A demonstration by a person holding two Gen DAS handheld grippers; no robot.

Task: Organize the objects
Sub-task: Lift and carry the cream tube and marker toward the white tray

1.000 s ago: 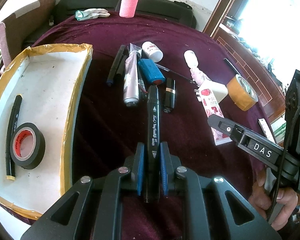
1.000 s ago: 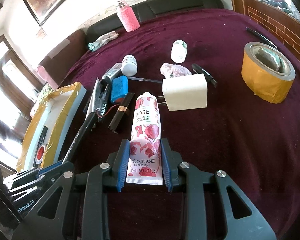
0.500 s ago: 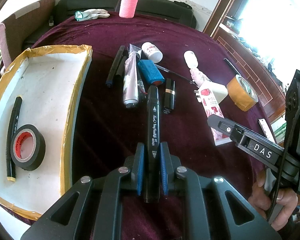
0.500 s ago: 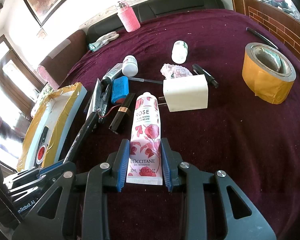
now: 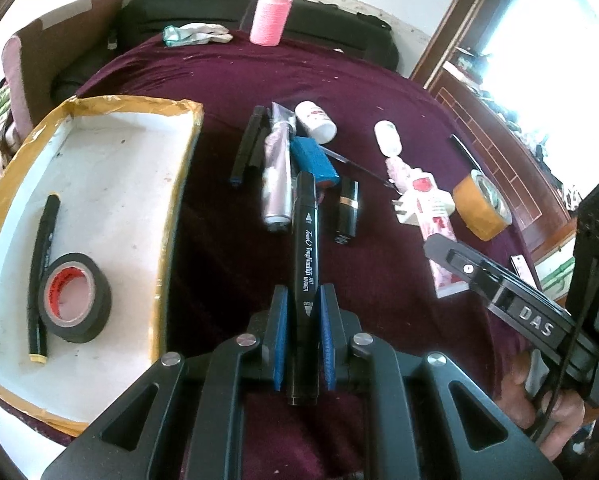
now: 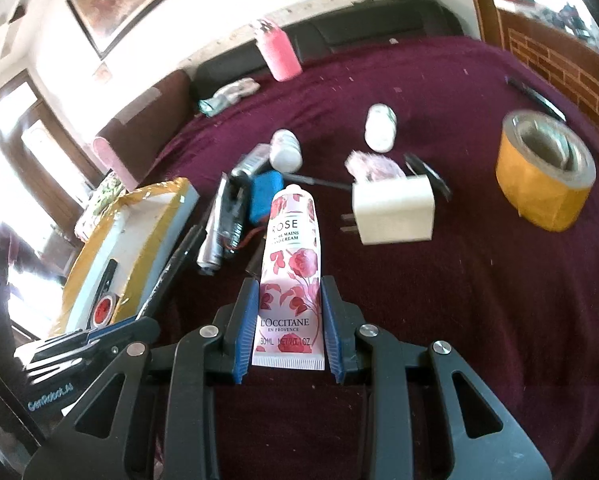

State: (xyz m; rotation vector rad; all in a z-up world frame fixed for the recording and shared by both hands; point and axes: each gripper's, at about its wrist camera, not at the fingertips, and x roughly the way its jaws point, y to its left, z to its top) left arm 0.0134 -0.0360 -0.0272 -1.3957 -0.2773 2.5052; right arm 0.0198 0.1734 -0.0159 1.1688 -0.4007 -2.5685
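My left gripper (image 5: 303,300) is shut on a black art marker (image 5: 306,248), held above the maroon cloth, right of the tape-edged white tray (image 5: 119,184). The tray holds a black tape roll (image 5: 75,300) and a black pen (image 5: 41,268). My right gripper (image 6: 287,292) is shut on a rose hand cream tube (image 6: 291,264), lifted off the cloth; it shows in the left wrist view (image 5: 439,236) too. A cluster of a silver tube (image 5: 277,176), blue block (image 5: 313,160) and lipstick (image 5: 347,208) lies ahead.
A white charger plug (image 6: 393,212), a brown tape roll (image 6: 543,168), two small white bottles (image 6: 285,152) (image 6: 379,126) and a pink wrapper (image 6: 371,164) lie on the cloth. A pink bottle (image 6: 279,52) and a glove (image 6: 229,94) sit at the far edge.
The right gripper has lifted and tilted with the hand cream tube, so its view shifted and blurred. The left gripper still holds the marker, moved slightly.
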